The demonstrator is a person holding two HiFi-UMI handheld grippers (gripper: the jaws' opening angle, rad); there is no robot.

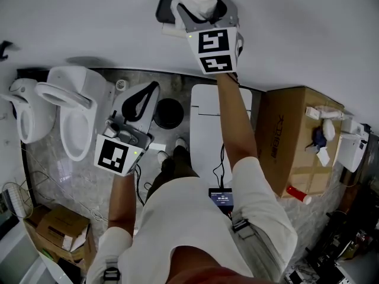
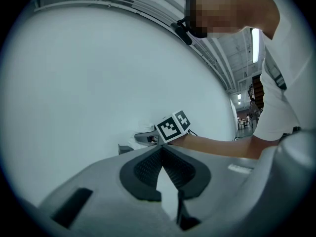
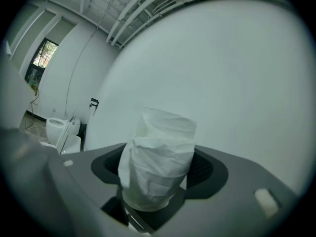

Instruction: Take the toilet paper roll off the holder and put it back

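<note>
Your right gripper (image 1: 203,6) is clamped on the toilet paper roll (image 3: 159,154) by the holder (image 1: 164,8), and your left gripper (image 2: 160,152) is closed on nothing.

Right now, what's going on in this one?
A person with a gripper in each hand faces a white wall. The right gripper, arm stretched out, is closed on the toilet paper roll and holds it upright close by the dark holder on the wall. Whether the roll touches the holder cannot be told. The left gripper hangs lower down, jaws together and empty, above the toilets on the floor.
</note>
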